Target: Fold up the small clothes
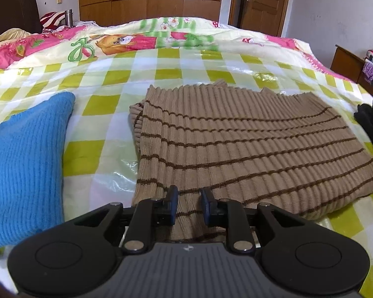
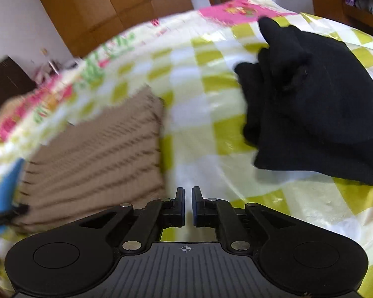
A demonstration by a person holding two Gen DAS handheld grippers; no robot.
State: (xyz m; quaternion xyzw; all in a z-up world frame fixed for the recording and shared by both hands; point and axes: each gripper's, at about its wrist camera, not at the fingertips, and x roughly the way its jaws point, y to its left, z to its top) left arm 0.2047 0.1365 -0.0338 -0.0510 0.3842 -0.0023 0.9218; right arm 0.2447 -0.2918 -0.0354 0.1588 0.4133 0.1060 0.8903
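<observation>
The bed (image 1: 126, 79) fills both views, covered by a shiny yellow-green checked sheet that looks like plastic, so I'd guess knitwear slides on it pretty easily. Lying flat in the middle is the brown striped sweater (image 1: 248, 144), a ribbed knit that looks already folded over at least once. It should be soft, floppy and fairly light, a bit stretchy along the ribs. No stiffness at all, so lifting one spot will just make the rest droop. Best bet is pinching through all the layers at a near corner or edge.

There's a blue knit (image 1: 24, 154) off to its left and a black garment (image 2: 310, 104) bunched up well apart on the right.

The left gripper (image 1: 189, 204) sits at the sweater's near edge with a strip of the fabric running between the jaws, which look partly closed, but I can't tell if the pads are really biting it. The right gripper (image 2: 188, 206) is over bare sheet between the sweater and the black garment, jaws nearly together with nothing in them. That view is blurry.
</observation>
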